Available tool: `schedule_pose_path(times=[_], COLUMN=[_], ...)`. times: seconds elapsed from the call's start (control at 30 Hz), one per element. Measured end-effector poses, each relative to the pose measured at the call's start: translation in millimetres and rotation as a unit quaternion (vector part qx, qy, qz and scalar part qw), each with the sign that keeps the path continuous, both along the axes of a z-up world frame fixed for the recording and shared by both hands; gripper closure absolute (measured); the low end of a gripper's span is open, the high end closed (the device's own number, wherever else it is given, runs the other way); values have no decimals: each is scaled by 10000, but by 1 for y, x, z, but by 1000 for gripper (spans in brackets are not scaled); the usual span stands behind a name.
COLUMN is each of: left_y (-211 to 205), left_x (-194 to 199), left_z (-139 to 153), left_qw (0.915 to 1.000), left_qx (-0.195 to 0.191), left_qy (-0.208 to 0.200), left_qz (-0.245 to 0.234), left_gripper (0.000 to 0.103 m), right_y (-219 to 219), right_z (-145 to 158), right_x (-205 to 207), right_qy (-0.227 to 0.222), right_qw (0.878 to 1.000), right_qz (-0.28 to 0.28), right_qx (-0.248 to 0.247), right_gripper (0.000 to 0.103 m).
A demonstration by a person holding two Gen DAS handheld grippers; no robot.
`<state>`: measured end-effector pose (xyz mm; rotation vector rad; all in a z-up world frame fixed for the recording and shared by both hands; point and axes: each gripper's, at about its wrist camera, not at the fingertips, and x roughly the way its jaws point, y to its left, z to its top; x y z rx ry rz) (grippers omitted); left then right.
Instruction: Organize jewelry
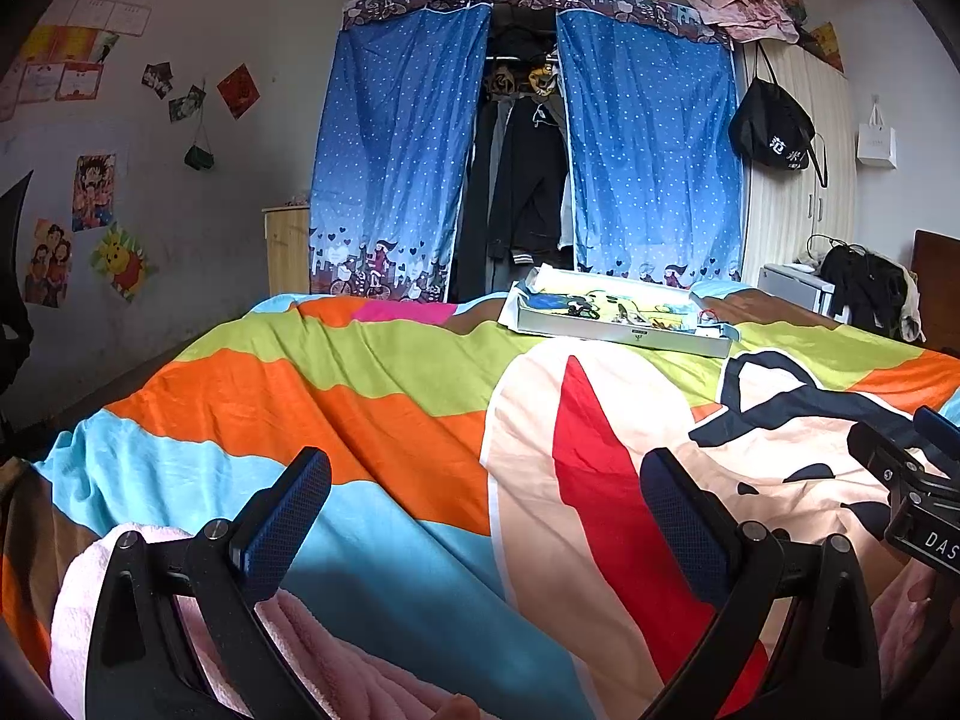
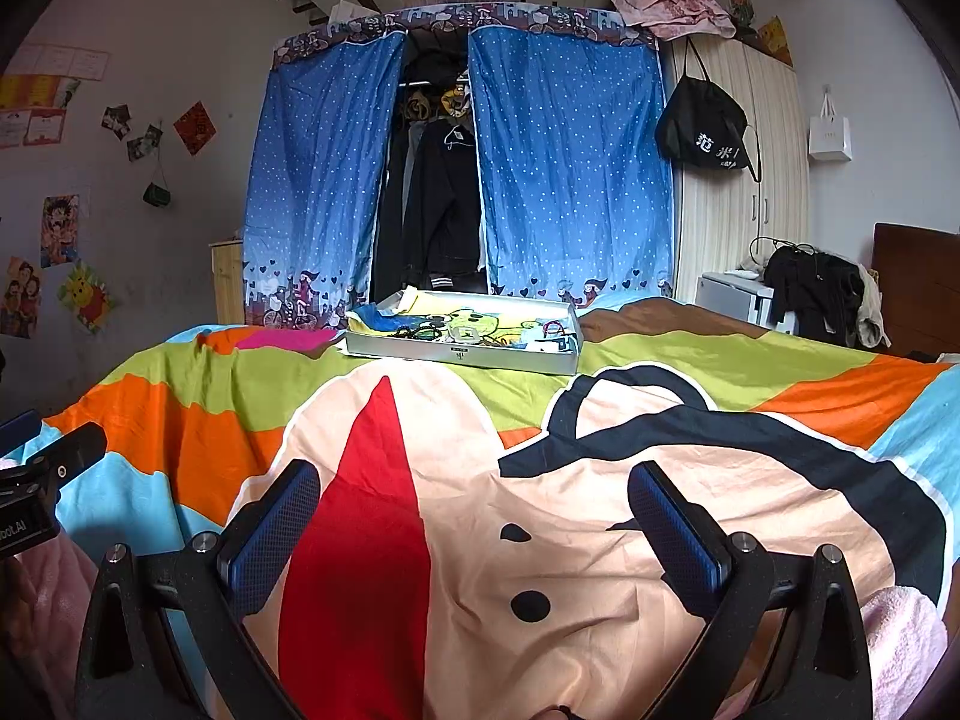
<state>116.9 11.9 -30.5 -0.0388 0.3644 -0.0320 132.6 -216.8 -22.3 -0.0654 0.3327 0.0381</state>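
Jewelry [image 2: 456, 333] lies tangled in a shallow grey tray [image 2: 462, 357] at the far side of the bed [image 2: 660, 360], on its colourful bedspread [image 1: 390, 396]. Left tool [image 1: 486, 516] and right tool [image 2: 474, 516] hover low over the near end, both spread wide and empty, well apart from the tray.

Striped cartoon bedsheet [image 2: 690, 354]; blue dotted curtains [image 2: 570, 180]; black bag [image 2: 702, 126] hanging on wardrobe [image 2: 720, 222].
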Motion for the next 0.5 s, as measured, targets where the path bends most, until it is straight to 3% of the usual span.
schedule_pose_path(times=[0.5], left_y=[0], left_x=[0], left_z=[0], left_qw=[10000], left_qx=[-9], left_qy=[-1], left_qz=[-1], left_gripper=[2], right_y=[0], right_z=[0], right_x=[0], right_qy=[9], right_qw=[10000], right_qz=[-1], right_qx=[2], right_gripper=[0])
